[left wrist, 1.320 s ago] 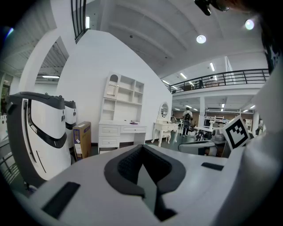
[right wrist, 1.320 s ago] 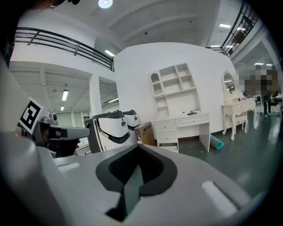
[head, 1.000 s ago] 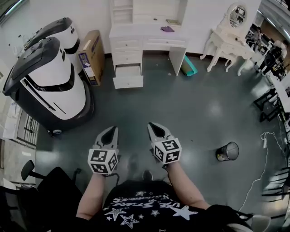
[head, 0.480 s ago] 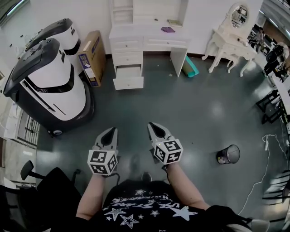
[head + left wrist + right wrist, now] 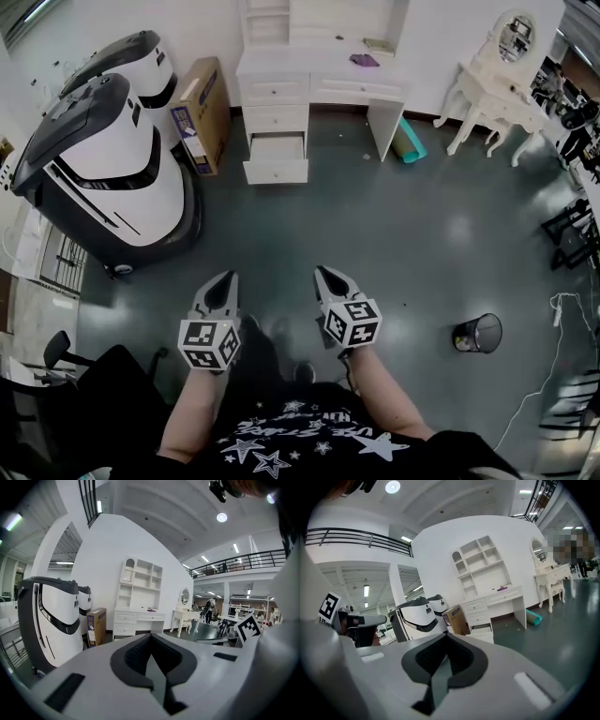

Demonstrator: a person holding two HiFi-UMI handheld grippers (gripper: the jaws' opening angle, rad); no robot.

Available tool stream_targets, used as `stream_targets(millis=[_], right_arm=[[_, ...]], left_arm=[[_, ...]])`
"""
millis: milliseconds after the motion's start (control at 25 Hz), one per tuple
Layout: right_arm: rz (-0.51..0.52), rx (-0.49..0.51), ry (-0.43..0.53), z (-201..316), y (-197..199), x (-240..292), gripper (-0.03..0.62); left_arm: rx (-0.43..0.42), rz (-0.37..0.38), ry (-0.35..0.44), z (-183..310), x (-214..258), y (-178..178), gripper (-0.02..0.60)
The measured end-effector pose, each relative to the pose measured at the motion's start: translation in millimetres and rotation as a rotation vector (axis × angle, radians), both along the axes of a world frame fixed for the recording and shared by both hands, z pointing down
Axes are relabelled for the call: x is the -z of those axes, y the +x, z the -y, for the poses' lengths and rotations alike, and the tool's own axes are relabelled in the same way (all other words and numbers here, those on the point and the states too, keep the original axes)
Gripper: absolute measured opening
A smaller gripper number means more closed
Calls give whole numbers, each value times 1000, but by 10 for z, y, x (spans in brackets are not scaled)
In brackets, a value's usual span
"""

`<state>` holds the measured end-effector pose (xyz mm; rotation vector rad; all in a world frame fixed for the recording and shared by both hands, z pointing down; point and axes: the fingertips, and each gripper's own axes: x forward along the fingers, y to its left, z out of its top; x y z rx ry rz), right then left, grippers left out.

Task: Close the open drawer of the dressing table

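White dressing table (image 5: 319, 89) sits at the far side of the room against the wall, and the open drawer (image 5: 277, 172) is the lowest one in its left stack. It's pulled well out over the dark grey floor (image 5: 394, 234), w/ a brown cardboard box (image 5: 202, 112) just to its left. Both claws are near the person and well apart from the drawer, so imo this is the approach step and nothing's been touched yet. Left gripper (image 5: 228, 278) has its jaws pressed together w/ nothing between them, and the right gripper (image 5: 323, 274) is the same, tips closed and empty. Both point roughly fwd toward the table. Next move prob needs a walk across the open floor to the drawer, then one closed tip (or both) flat on the drawer front, near the middle, and a straight push toward the wall so it doesn't skew on its runners. Closed jaws should be fine for pushing, no grab needed afaict. Big white and black machine (image 5: 103, 159) on the left is close to the path, so better to keep a bit right of it.
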<state>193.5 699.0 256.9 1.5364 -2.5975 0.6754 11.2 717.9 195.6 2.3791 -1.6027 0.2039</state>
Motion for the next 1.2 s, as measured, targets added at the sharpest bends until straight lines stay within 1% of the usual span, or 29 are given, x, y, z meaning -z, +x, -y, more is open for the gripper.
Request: stream_targets(millis=[160,280,360,520,640,840,960,1200], right_arm=[[-19,-23,-24,239,-11,-134,5],[-34,-55,-42,529,15,-195,5],[-45,-72,-54,754,11,-230,5],[-58,-102,-75,1308,-48,-278,5],[-66,-116,-87,1760,-159,-271,5],[-71,-162,-109,2416,-334,-238,5],[-88,-175,-133,2724,-448,-287,5],[-122,-180,-168,3215,-672,-362,5]], left_arm=[[-11,-9,-25,323,-175,-67,9],[-37,-14,-42,646,-251,-103,9],[-60,-19,-47,901,-282,-134,9],[-76,-39,-61,1529,-313,-245,9],[-102,-32,-68,1988,-301,-344,9],[-136,-39,-110,2634,-390,-592,9],[-143,-40,-126,2988,-435,-741,9],[-161,-76,-168,3570,-586,-985,9]])
